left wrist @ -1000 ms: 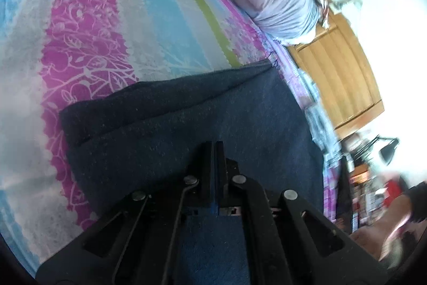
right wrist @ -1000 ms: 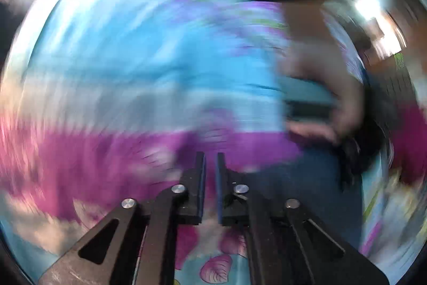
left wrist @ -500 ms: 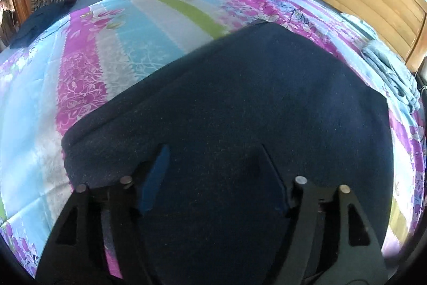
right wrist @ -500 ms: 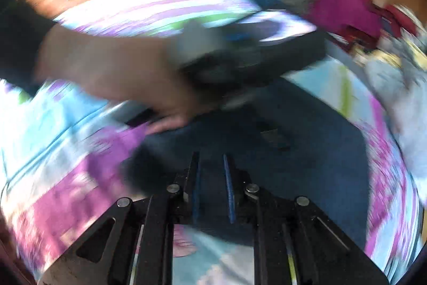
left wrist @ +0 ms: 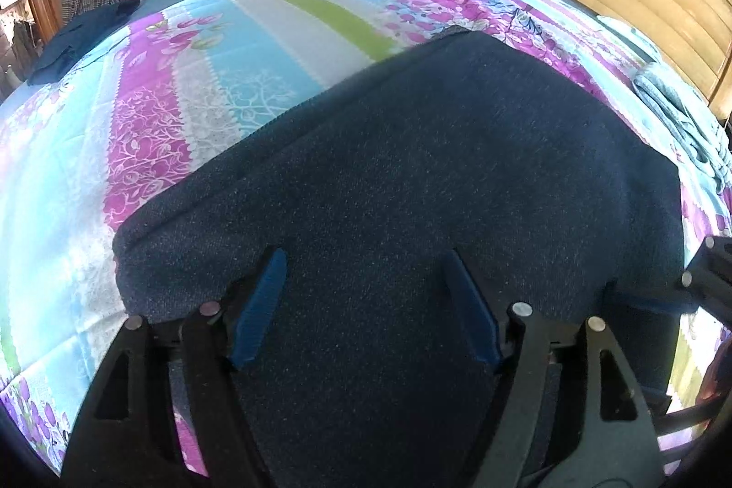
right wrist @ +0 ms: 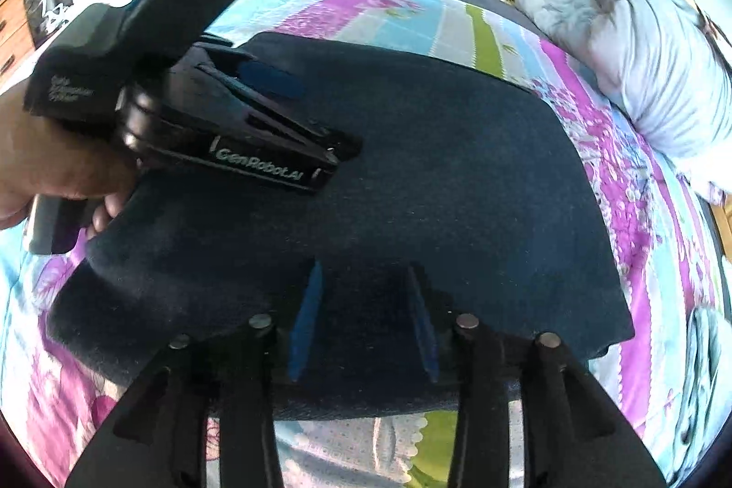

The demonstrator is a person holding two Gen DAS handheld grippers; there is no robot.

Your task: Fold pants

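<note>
- Lying flat on the bed (left wrist: 192,67), the folded dark pants (left wrist: 434,168) spread across the striped floral cover, a thick folded edge showing on their left side
- Left gripper (left wrist: 366,305) sits low over the near part of the pants, jaws spread wide with nothing caught between the blue pads (left wrist: 258,305)
- From the right wrist view that same left gripper (right wrist: 256,122) shows at the left, held in a hand (right wrist: 55,168) above the cloth
- Right gripper (right wrist: 363,321) hovers over the near edge of the pants (right wrist: 457,177), jaws wide apart and empty
- Far right, a pale bundled quilt (right wrist: 640,44) rests on the bed (right wrist: 411,21) beyond the pants
</note>
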